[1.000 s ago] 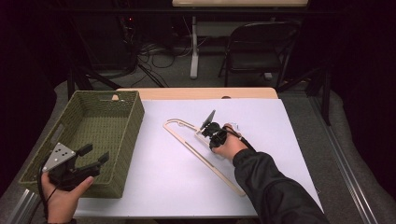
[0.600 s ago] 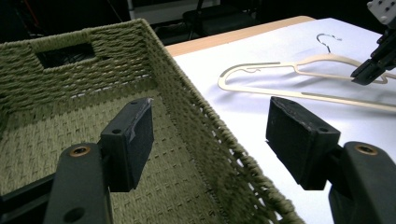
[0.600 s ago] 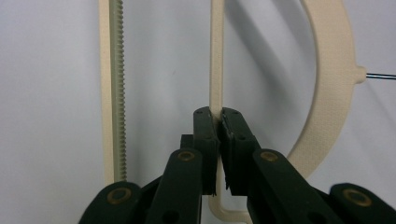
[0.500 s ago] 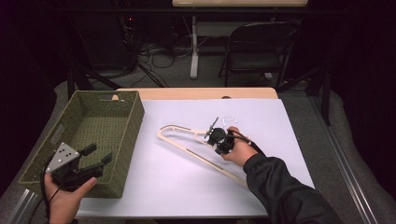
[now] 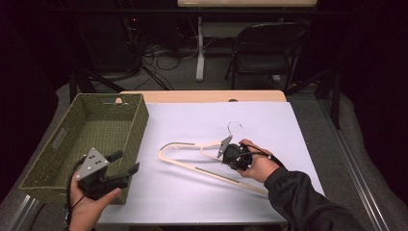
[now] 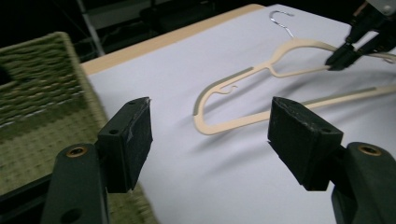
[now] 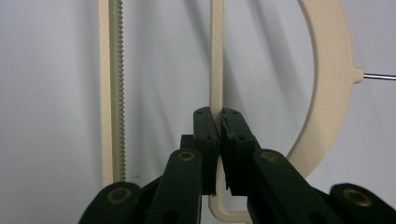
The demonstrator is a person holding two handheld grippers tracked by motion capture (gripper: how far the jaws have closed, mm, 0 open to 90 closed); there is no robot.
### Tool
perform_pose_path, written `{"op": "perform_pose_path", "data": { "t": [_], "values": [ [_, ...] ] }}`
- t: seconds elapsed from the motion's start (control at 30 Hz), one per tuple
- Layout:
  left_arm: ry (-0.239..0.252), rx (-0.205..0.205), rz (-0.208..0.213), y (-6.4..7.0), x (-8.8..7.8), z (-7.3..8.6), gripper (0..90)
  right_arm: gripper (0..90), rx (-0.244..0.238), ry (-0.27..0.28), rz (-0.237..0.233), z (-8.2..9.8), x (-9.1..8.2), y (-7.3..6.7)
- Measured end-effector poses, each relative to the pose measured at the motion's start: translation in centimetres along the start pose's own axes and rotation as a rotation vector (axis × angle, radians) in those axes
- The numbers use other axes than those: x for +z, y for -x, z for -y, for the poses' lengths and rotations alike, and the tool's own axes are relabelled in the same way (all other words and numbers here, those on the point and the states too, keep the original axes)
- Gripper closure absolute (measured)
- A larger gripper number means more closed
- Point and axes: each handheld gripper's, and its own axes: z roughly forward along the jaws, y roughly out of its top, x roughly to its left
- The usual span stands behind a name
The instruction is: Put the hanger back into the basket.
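Note:
A cream plastic hanger (image 5: pixel 192 166) lies on the white table cover, its metal hook (image 5: pixel 234 126) pointing to the far side. My right gripper (image 5: pixel 225 146) is shut on one thin bar of the hanger (image 7: pixel 216 60), the pads pressed together around it. The toothed bar (image 7: pixel 112 70) runs alongside on the left. My left gripper (image 5: pixel 124 164) hangs open and empty over the near right corner of the green woven basket (image 5: pixel 140 126). In the left gripper view the hanger (image 6: pixel 252 70) lies ahead of the wide pads (image 6: pixel 128 140), with the right gripper (image 6: pixel 348 53) farther off.
The basket (image 6: pixel 42 84) takes up the table's left side and looks empty. A bare wooden strip (image 5: pixel 202 96) borders the far table edge. Beyond it stand a folding chair (image 5: pixel 264 48) and cables on the floor.
The right gripper has dragged and turned the hanger, so that its hook now points to the far side and its looped end to the left. The left gripper has moved right, toward the hanger.

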Motion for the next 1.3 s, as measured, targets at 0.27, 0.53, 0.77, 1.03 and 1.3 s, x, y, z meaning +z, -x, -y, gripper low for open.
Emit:
{"op": "perform_pose_path", "data": {
  "t": [0.27, 0.53, 0.77, 1.03, 1.3],
  "values": [
    [-0.057, 0.046, 0.105, 2.9, 3.3, -1.0, 29.3, 85.3, -0.129, 0.015, 0.004, 1.1, -0.5, -1.1],
    [-0.159, 0.032, 0.187, 2.2, 7.5, -2.3, 29.4, 85.3, -0.202, 0.043, 0.035, 1.0, -1.2, -2.0],
    [-0.209, 0.043, 0.222, 1.8, 10.3, -3.5, 30.8, 85.3, -0.234, 0.067, 0.034, 0.7, -1.4, -2.7],
    [-0.249, 0.068, 0.325, 2.4, 12.7, -4.4, 34.6, 85.3, -0.27, 0.081, 0.044, 0.2, -1.7, -3.2],
    [-0.298, 0.042, 0.367, 2.7, 14.4, -4.1, 36.1, 85.2, -0.292, 0.074, 0.046, 0.0, -1.4, -3.4]
  ]
}}
